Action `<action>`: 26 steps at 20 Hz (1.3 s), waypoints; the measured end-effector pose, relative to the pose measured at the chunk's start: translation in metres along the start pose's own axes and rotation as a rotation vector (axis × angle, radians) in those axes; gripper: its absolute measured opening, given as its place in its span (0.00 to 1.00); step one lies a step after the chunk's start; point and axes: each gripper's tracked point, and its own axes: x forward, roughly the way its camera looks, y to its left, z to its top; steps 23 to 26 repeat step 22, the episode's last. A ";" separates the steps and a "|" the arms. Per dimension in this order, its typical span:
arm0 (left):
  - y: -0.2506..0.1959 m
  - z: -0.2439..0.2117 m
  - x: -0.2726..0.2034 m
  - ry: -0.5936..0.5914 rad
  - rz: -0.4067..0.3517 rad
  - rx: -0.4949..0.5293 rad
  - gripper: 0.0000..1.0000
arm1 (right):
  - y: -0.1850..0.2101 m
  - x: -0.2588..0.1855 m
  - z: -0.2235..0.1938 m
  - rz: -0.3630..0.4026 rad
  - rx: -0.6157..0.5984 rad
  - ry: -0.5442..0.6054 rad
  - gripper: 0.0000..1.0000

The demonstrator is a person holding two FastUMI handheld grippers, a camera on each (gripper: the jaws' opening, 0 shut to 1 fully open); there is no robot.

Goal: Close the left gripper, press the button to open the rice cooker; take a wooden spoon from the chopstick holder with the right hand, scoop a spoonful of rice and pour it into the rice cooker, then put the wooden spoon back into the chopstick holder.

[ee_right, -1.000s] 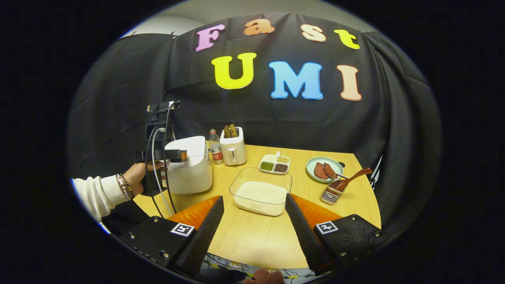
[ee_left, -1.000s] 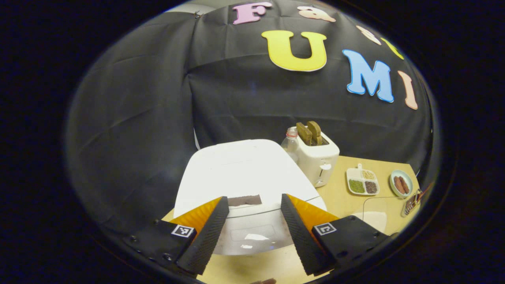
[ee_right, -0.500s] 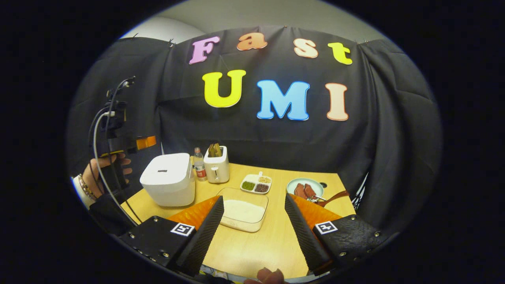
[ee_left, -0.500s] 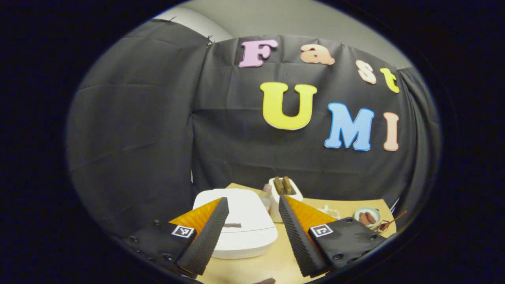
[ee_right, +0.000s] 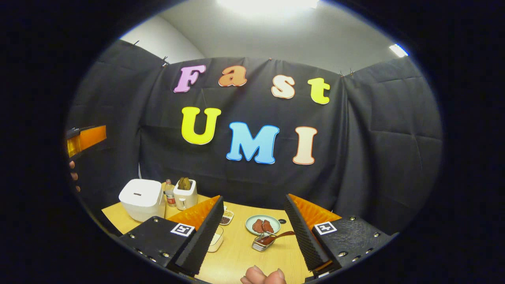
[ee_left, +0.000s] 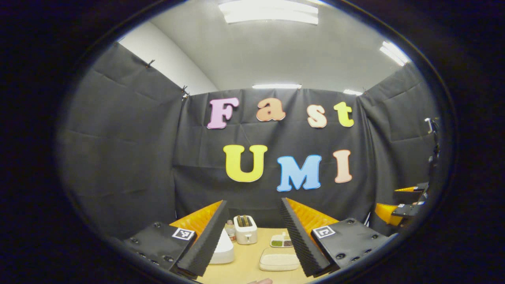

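worktop (ee_right: 236, 252) low in frame. rice cooker (ee_right: 142, 199) lower left, lid down: button step not begun. left hand-held gripper (ee_left: 251, 236) released, must clench first. right hand-held gripper (ee_right: 252, 236) released too. wooden spoon (ee_right: 278, 237) sits in chopstick holder (ee_right: 260, 245), bottom centre. button too small to make out.

Bare worktop (ee_right: 236, 256) lies open along the near edge. The rice cooker (ee_right: 141, 199), bottle (ee_right: 170, 193) and toaster (ee_right: 185, 194) crowd the far left corner. The chopstick holder (ee_right: 260, 244) seems to stand just beside the plate (ee_right: 252, 221), leaving little room there.
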 end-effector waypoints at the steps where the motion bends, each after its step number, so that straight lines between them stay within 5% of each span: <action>1: -0.012 0.002 -0.007 0.010 -0.015 -0.007 0.95 | -0.009 -0.007 0.009 -0.014 0.026 -0.007 0.95; 8: -0.033 0.023 -0.006 -0.022 -0.119 -0.023 0.95 | -0.021 -0.026 0.055 -0.067 0.039 -0.112 0.95; 15: 0.000 0.008 0.014 0.005 -0.104 -0.083 0.94 | -0.008 -0.027 0.074 -0.084 0.057 -0.144 0.94; 26: 0.011 0.020 0.024 -0.039 -0.107 -0.032 0.92 | 0.013 -0.019 0.081 -0.069 0.060 -0.145 0.94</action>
